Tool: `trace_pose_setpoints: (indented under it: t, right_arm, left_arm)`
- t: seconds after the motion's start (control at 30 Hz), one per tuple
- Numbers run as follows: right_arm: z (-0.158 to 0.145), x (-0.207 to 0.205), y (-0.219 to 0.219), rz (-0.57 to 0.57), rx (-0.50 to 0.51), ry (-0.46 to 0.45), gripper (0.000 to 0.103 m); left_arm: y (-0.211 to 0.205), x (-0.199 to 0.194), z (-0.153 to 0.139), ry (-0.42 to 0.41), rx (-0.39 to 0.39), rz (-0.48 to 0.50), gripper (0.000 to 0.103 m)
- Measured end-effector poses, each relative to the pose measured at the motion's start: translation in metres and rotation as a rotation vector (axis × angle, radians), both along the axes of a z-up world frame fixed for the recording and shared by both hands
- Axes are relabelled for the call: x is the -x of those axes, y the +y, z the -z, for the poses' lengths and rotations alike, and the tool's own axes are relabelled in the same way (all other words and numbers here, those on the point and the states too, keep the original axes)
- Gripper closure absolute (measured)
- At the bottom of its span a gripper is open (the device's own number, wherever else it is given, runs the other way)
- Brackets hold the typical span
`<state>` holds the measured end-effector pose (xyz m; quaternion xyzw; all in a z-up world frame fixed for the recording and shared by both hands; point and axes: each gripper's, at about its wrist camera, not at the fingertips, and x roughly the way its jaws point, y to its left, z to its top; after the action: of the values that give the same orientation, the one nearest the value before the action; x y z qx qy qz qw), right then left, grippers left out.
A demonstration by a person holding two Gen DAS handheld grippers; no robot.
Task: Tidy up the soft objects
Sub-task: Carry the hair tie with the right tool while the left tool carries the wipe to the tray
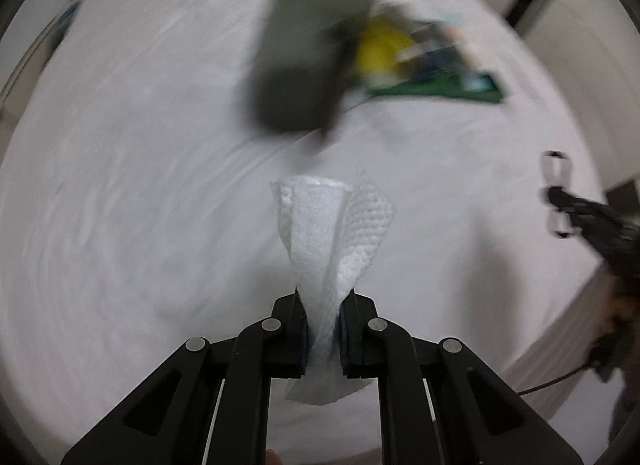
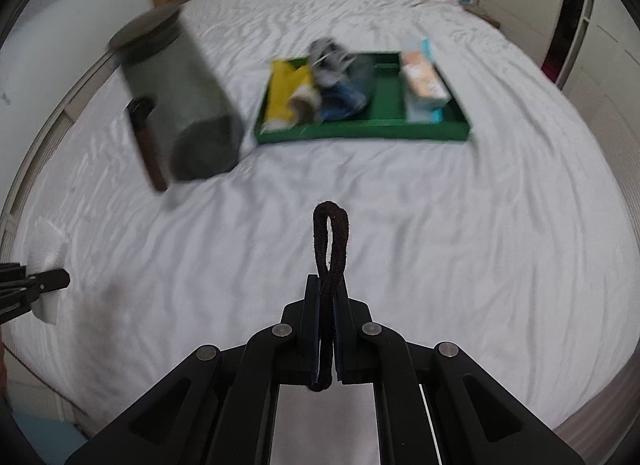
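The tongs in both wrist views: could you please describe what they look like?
Both the left tongs and the right tongs are matte black linkage arms with round silver pivot pins, triangular cut-outs in the outer arms, and blue-edged pads inside the tips. A thin dark cable trails behind the right one.

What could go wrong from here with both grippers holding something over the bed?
The left hand-held gripper pinches only a narrow waist of the white tissue, so the thin sheet could tear or slip out. The right hand-held gripper clamps the dark hair tie as a squeezed loop, which might spring free once released and miss the green tray. The tray already looks crowded, and the grey bin stands close beside it.
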<state>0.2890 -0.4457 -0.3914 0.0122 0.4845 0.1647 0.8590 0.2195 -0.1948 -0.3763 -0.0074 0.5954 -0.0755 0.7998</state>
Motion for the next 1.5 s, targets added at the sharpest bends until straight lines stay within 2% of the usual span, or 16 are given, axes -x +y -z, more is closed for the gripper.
trace_pose_setpoints:
  t: [0.17,0.33,0.47,0.7,0.93,1.03,1.1,1.17,1.5]
  right_arm:
    - [-0.012,-0.051,-0.03,-0.006,0.011,-0.062,0.098]
    - [-0.006,-0.12,-0.046,-0.026,-0.007,-0.1,0.098]
    - [0.007,-0.169,-0.046,-0.05,-0.024,-0.112,0.098]
    - [0.037,-0.233,-0.031,-0.089,-0.046,-0.106,0.098]
    - [0.068,-0.268,-0.013,-0.119,-0.053,-0.062,0.096]
    - [0.074,-0.278,-0.01,-0.124,-0.067,-0.05,0.083]
    - [0.074,-0.28,-0.012,-0.118,-0.082,-0.05,0.065]
    - [0.074,-0.283,-0.012,-0.119,-0.093,-0.055,0.064]
    - [0.068,-0.279,-0.013,-0.127,-0.072,-0.069,0.064]
  left_arm:
    - [-0.085,-0.073,-0.01,-0.063,0.123,0.09,0.094]
    - [-0.135,-0.159,-0.003,-0.125,0.188,0.054,0.094]
    - [-0.158,-0.224,0.007,-0.178,0.141,0.014,0.094]
    - [-0.159,-0.299,0.034,-0.185,0.061,-0.056,0.093]
    - [-0.159,-0.327,0.058,-0.161,0.034,-0.082,0.088]
    - [-0.16,-0.321,0.054,-0.162,0.025,-0.076,0.083]
    - [-0.16,-0.321,0.054,-0.171,0.022,-0.077,0.078]
    - [-0.16,-0.321,0.053,-0.175,0.014,-0.078,0.075]
    - [-0.161,-0.318,0.045,-0.202,-0.001,-0.078,0.075]
